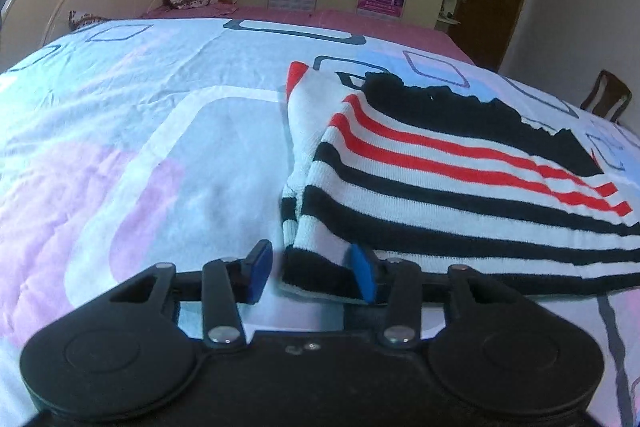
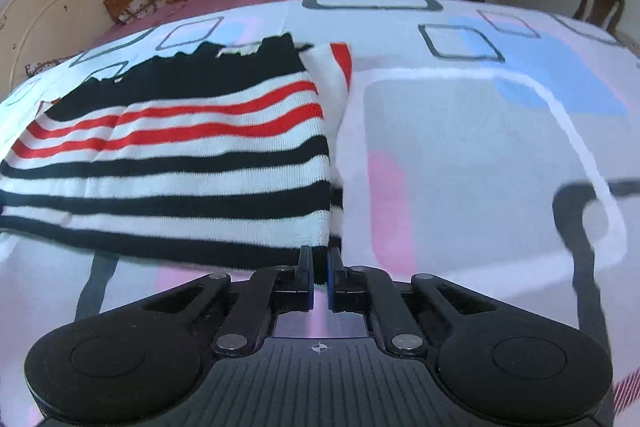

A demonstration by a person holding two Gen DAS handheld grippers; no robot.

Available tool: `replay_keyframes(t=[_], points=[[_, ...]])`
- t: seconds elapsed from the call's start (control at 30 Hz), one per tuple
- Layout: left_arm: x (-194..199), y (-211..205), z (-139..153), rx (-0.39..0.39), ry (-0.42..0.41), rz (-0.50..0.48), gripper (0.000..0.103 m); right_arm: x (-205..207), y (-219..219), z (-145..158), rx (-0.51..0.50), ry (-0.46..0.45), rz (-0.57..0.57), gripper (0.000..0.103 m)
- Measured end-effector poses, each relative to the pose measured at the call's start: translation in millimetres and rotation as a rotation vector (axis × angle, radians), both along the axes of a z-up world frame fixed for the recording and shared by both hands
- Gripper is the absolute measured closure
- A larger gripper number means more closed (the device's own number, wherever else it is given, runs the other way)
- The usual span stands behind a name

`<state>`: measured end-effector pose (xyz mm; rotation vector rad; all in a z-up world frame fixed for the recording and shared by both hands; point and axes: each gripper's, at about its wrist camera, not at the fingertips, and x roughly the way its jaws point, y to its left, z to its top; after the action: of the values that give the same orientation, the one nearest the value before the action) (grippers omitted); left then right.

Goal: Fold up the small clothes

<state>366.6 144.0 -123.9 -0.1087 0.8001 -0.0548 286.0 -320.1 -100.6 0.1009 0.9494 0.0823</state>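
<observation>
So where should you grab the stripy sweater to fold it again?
Grip the two near corners of the black hem on the striped sweater, coming in low from the near edge of the quilt. The hem lies flat with its edge facing the grippers. The left hand-held gripper is open around one corner; the right hand-held gripper is pinched on the other.

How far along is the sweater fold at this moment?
Partly done: the striped sweater lies flat on the quilt with its sleeves tucked in along the sides. In hand: the right gripper is shut on the near hem corner, while the left gripper is open, straddling the other hem corner. Left: close the left, then fold the hem toward the collar.
</observation>
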Motion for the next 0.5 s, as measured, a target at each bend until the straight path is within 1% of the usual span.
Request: replay_keyframes(t=[0.1, 0.13, 0.17, 0.23, 0.27, 0.3, 0.33, 0.4, 0.43, 0.47, 0.5], points=[[-0.3, -0.2, 2.4, 0.019, 0.005, -0.002, 0.058, 1.8, 5.1, 2.8, -0.028, 0.020, 0.025, 0.098], [-1.6, 0.2, 6.0, 0.039, 0.001, 0.003, 0.058, 3.5, 4.3, 3.3, -0.030, 0.023, 0.028, 0.098], [-6.8, -2.4, 13.7, 0.077, -0.030, 0.010, 0.059, 4.2, 2.3, 5.9, -0.038, 0.011, 0.012, 0.098], [-18.4, -9.6, 26.6, 0.126, -0.105, 0.005, 0.056, -3.3, 1.4, 18.6, -0.083, -0.075, -0.039, 0.098], [-23.6, -14.8, 31.0, 0.124, -0.134, -0.017, 0.056, -7.4, 3.7, 26.8, -0.102, -0.122, -0.050, 0.097], [-25.6, -20.8, 32.5, 0.123, -0.146, -0.047, 0.055, -8.5, 6.4, 30.7, -0.095, -0.142, -0.040, 0.097], [-25.6, -29.3, 31.4, 0.137, -0.147, -0.085, 0.054, -7.1, 9.7, 31.6, -0.081, -0.147, -0.022, 0.097], [-20.4, -43.0, 22.7, 0.165, -0.102, -0.134, 0.052, -1.9, 21.4, 25.8, -0.084, -0.134, 0.011, 0.097], [-16.1, -46.9, 14.5, 0.167, -0.061, -0.141, 0.047, 1.2, 25.5, 20.1, -0.096, -0.115, 0.026, 0.097], [-12.2, -48.1, 5.4, 0.169, -0.026, -0.138, 0.046, 5.1, 28.2, 10.7, -0.111, -0.074, 0.038, 0.097], [-11.6, -48.7, -0.9, 0.173, -0.025, -0.141, 0.046, 9.3, 28.3, -2.2, -0.120, -0.006, 0.042, 0.096]])
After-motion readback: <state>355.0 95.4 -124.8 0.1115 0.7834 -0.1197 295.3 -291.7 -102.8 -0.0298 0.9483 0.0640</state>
